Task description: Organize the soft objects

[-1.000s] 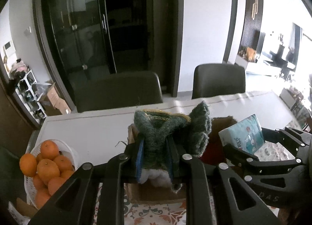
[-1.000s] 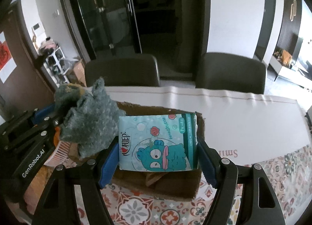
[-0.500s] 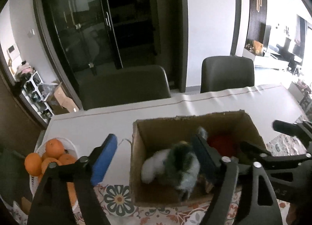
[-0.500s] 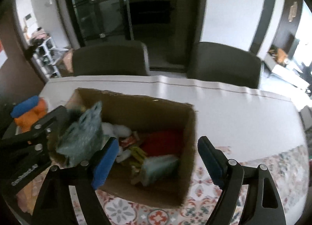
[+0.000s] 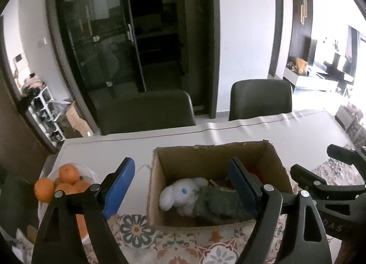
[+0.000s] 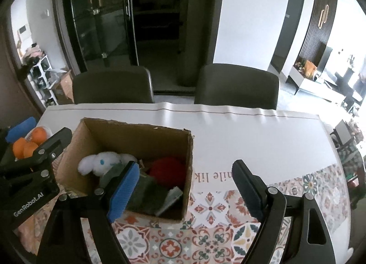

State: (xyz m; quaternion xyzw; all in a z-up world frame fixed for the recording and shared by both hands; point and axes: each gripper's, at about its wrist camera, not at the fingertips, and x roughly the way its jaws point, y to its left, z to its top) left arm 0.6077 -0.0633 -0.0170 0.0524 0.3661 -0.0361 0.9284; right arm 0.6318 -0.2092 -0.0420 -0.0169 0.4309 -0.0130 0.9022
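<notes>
Cardboard box (image 6: 128,131), just ahead beneath both grippers: soft items deposited; left gripper (image 5: 180,186) still widening, right gripper (image 6: 185,186) released, both empty; next, fetch remaining softs.

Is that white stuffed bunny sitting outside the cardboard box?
No, the white stuffed bunny lies inside the cardboard box, against its left wall beside a red soft item.
</notes>
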